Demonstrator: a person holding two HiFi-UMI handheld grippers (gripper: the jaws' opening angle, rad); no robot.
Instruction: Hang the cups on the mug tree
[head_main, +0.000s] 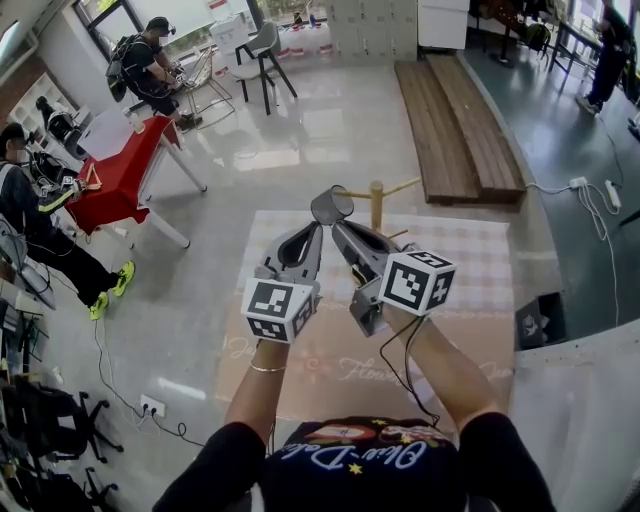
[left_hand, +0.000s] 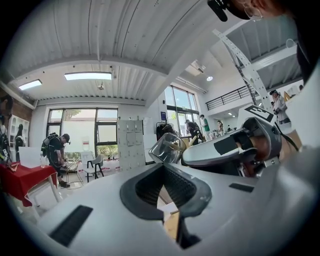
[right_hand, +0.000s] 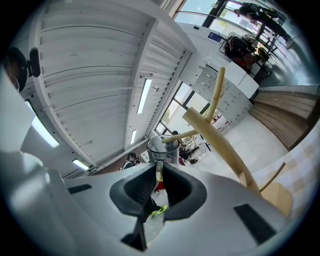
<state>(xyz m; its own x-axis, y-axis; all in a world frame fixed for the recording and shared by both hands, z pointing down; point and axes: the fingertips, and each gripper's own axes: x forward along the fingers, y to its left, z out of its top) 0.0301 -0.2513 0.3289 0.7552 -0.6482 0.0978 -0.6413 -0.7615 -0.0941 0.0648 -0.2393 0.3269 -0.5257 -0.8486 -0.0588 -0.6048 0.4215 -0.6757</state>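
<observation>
My right gripper (head_main: 338, 226) (right_hand: 158, 172) is shut on the handle of a clear glass cup (head_main: 332, 205) (right_hand: 162, 146) and holds it up in the air. The cup (left_hand: 167, 148) sits at the tip of a left-pointing peg (head_main: 352, 193) (right_hand: 182, 134) of the wooden mug tree (head_main: 377, 203) (right_hand: 220, 145); I cannot tell whether they touch. The tree stands at the far side of the checked tablecloth (head_main: 470, 260). My left gripper (head_main: 314, 234) (left_hand: 164, 167) hovers just left of the right one, its jaws together with nothing between them.
A red table (head_main: 120, 170) and seated people are on the floor to the left. A long wooden platform (head_main: 455, 120) lies beyond the table. A second peg (head_main: 405, 185) sticks out to the tree's right.
</observation>
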